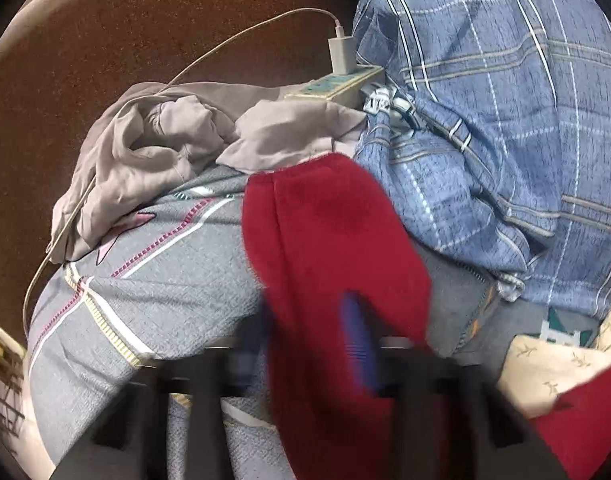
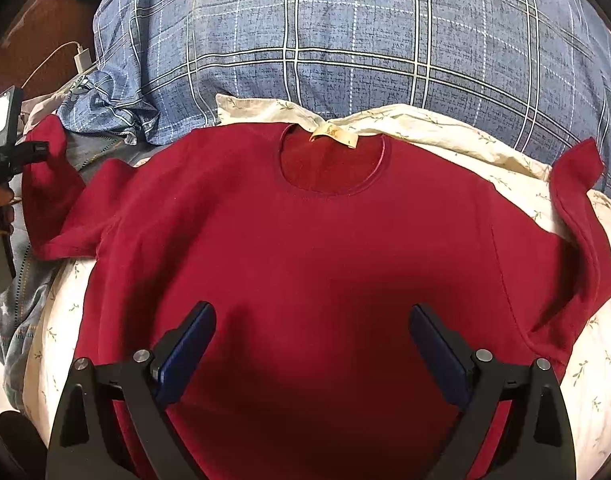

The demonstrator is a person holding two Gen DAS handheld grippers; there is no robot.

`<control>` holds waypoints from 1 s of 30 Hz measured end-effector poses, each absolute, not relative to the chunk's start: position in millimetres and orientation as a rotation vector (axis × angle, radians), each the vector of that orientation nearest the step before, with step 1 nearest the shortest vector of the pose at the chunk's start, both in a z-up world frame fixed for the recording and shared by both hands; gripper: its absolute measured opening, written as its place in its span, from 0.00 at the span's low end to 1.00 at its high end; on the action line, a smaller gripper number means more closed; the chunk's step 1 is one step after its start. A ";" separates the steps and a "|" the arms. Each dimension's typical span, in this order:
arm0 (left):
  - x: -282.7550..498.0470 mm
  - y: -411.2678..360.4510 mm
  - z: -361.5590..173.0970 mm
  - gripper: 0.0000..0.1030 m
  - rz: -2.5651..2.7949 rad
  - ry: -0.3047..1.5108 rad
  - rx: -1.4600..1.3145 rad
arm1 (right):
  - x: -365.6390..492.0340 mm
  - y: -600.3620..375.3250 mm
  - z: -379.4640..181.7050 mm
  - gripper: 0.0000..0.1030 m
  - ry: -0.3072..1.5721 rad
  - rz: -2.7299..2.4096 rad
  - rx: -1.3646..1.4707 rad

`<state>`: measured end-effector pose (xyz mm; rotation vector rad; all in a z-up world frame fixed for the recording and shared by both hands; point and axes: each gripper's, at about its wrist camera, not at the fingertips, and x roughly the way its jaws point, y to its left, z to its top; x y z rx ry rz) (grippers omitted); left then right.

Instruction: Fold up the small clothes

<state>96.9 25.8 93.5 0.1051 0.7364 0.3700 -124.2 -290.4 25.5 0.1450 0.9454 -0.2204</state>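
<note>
A red long-sleeved top (image 2: 305,248) lies flat, front up, on a cream floral cloth (image 2: 505,160), its neck label (image 2: 333,136) at the far side. My right gripper (image 2: 311,344) hovers open over the top's lower body, nothing between its blue pads. The top's left sleeve (image 1: 329,232) is lifted and drapes over my left gripper (image 1: 345,320), which is shut on the sleeve's end; this view is blurred. In the right wrist view the left gripper (image 2: 33,148) shows at the far left edge, holding that sleeve. The right sleeve (image 2: 585,216) lies spread out.
A blue plaid quilt (image 2: 345,40) is bunched behind the top. Left of it lie a crumpled beige garment (image 1: 153,152) and a power strip with a white charger (image 1: 341,76) and cable. A grey patterned sheet (image 1: 153,288) covers the bed's left side.
</note>
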 end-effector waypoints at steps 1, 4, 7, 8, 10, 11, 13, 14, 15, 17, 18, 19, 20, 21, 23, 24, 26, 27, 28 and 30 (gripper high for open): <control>96.8 29.5 95.8 0.07 0.304 0.769 0.039 | -124.9 -291.3 25.9 0.95 0.944 -0.219 0.148; 71.7 24.8 115.3 0.07 0.219 0.723 -0.020 | -130.5 -296.6 31.1 0.95 0.927 -0.231 0.166; 40.4 -3.1 137.2 0.06 0.081 0.674 -0.033 | -139.2 -306.6 40.3 0.95 0.897 -0.253 0.195; 26.0 -19.6 144.5 0.07 0.017 0.660 -0.039 | -141.3 -309.9 43.0 0.95 0.889 -0.260 0.206; 1.0 -53.8 154.4 0.06 -0.101 0.638 -0.027 | -146.6 -317.7 49.2 0.95 0.875 -0.273 0.226; -13.0 -75.8 157.7 0.07 -0.164 0.627 -0.013 | -150.3 -322.5 52.9 0.95 0.866 -0.282 0.234; -38.2 -119.3 157.8 0.07 -0.282 0.623 0.014 | -157.0 -332.1 59.4 0.95 0.850 -0.297 0.240; -47.1 -136.0 155.5 0.07 -0.328 0.627 0.025 | -161.0 -337.5 62.1 0.95 0.843 -0.310 0.242; -56.8 -156.9 150.5 0.07 -0.380 0.636 0.036 | -165.4 -344.6 64.4 0.95 0.838 -0.326 0.244; -68.2 -184.8 137.1 0.07 -0.437 0.665 0.040 | -173.1 -357.4 65.3 0.95 0.834 -0.361 0.246; -71.8 -199.2 125.7 0.07 -0.462 0.694 0.039 | -176.8 -364.4 65.0 0.95 0.834 -0.383 0.247; -71.9 -206.9 117.4 0.07 -0.481 0.718 0.038 | -180.7 -372.3 64.3 0.95 0.835 -0.409 0.247; -74.0 -220.4 101.5 0.07 -0.514 0.763 0.038 | -184.8 -380.8 63.3 0.95 0.837 -0.431 0.250; -71.0 -226.9 93.5 0.07 -0.534 0.789 0.042 | -188.0 -387.6 62.2 0.95 0.839 -0.445 0.257; -74.8 -243.4 69.4 0.09 -0.579 0.847 0.066 | -194.2 -403.2 60.1 0.95 0.841 -0.467 0.285; -69.5 -246.6 64.5 0.10 -0.582 0.856 0.083 | -196.5 -409.7 59.8 0.95 0.841 -0.476 0.301; -68.3 -248.5 62.7 0.21 -0.606 0.873 0.123 | -201.3 -420.3 61.7 0.95 0.828 -0.487 0.335; -67.4 -245.1 66.0 0.32 -0.613 0.879 0.121 | -203.3 -422.7 62.9 0.95 0.820 -0.487 0.347; -66.6 -237.6 71.3 0.36 -0.621 0.885 0.106 | -203.0 -425.4 64.5 0.95 0.812 -0.481 0.359; -70.1 -209.8 94.0 0.51 -0.652 0.864 0.047 | -199.5 -426.4 66.6 0.95 0.803 -0.451 0.376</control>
